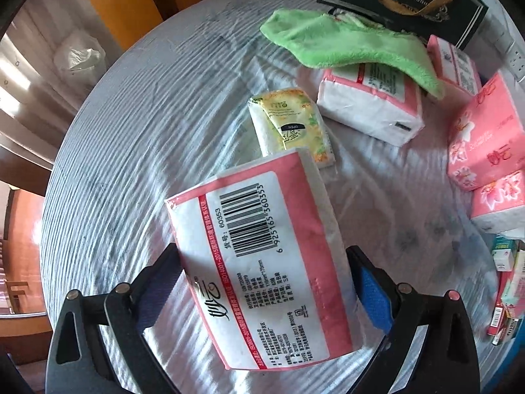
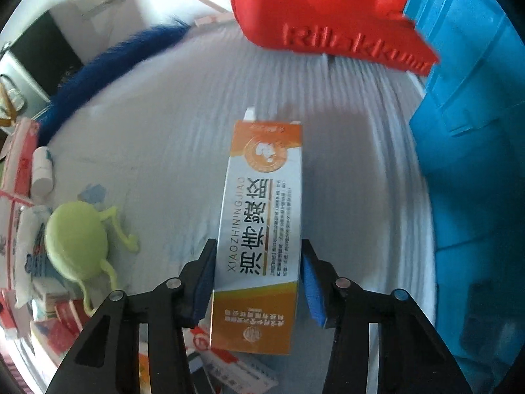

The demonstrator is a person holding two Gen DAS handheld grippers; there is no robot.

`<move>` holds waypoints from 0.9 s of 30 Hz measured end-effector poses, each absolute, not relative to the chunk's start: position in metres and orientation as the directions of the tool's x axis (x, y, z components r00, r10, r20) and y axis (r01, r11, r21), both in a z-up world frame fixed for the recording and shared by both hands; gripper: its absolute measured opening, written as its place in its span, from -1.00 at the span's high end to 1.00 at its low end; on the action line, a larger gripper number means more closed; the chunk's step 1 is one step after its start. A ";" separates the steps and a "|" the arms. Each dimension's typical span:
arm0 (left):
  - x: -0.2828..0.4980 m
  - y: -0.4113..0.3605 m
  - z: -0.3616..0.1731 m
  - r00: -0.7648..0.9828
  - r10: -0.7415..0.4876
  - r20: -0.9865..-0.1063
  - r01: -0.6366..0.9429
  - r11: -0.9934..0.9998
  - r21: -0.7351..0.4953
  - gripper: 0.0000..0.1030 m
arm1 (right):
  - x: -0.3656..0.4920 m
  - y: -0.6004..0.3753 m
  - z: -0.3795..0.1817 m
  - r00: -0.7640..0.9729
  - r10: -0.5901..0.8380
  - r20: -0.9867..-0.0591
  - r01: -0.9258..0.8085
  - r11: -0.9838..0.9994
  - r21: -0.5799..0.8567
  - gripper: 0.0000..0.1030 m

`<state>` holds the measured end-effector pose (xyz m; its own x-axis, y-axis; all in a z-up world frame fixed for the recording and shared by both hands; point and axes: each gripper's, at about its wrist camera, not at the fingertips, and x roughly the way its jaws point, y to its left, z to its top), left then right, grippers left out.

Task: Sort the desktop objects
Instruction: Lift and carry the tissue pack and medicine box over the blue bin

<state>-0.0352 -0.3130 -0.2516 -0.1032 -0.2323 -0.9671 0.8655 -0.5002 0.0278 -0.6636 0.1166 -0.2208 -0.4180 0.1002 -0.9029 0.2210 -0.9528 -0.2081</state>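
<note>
we've got the left gripper [image 1: 262, 282] pinching a pink tissue pack [image 1: 259, 262], barcode side up, lifted above the white table cover [image 1: 131, 131]. beyond it lie a yellow tissue pack [image 1: 292, 124] and more pink packs, one under a green cloth [image 1: 347, 46]. our right gripper [image 2: 257, 282] clamps an orange-and-white medicine box [image 2: 262, 229] by its long sides, near a red bin [image 2: 328, 10] and a blue bin [image 2: 475, 131].
</note>
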 end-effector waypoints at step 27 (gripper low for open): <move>0.036 -0.122 -0.098 -0.373 -0.507 -0.777 0.797 -0.604 0.011 -0.90 | -0.370 0.104 -0.042 -0.738 -0.206 -0.642 0.405 -0.897 -0.178 0.11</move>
